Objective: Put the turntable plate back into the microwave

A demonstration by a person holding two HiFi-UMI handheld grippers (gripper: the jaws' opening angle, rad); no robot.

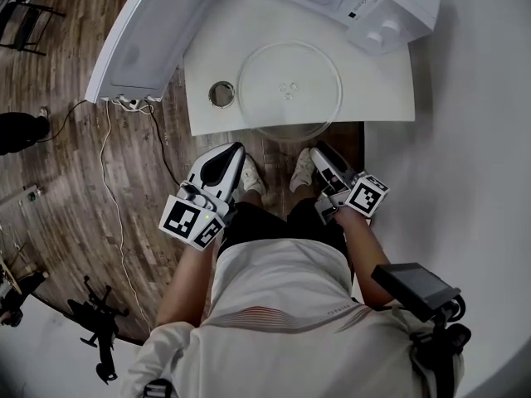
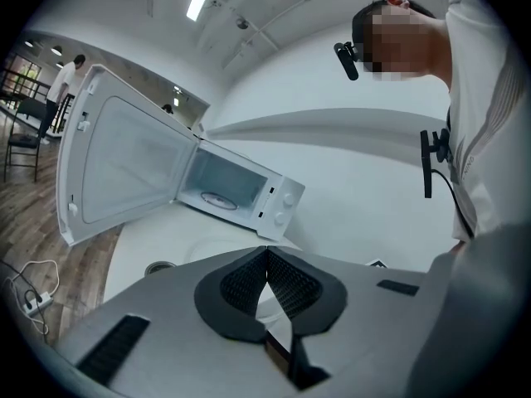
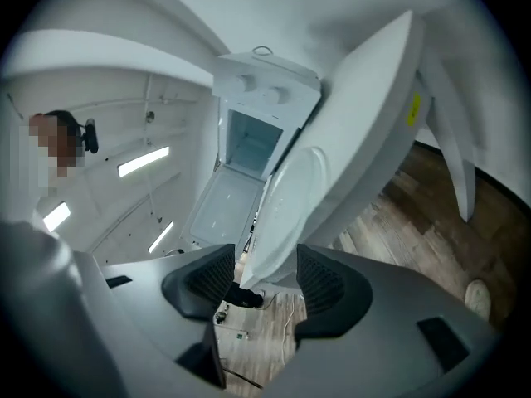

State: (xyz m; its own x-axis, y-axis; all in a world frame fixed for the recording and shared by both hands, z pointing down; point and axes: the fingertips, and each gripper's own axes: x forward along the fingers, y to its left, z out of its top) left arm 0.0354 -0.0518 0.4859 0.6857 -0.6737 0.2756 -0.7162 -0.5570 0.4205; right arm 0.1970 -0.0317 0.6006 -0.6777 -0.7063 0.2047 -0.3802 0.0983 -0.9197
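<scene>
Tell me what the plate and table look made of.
Plate: clear glass, probably; glossy, the white top shows through it and its rim catches light.
Table: smooth matte white top, no grain; likely laminate or painted board, can't tell which.

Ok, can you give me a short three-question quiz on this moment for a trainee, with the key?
1. True or false: the glass turntable plate already sits inside the microwave.
2. Which gripper has its fingers apart? A) left gripper B) right gripper C) both
3. In what state is the microwave door?

Key:
1. False. The plate lies on the white table in front of the microwave.
2. B. The left gripper's fingers are together with nothing between them.
3. Wide open, swung out to the left in the head view.
</scene>
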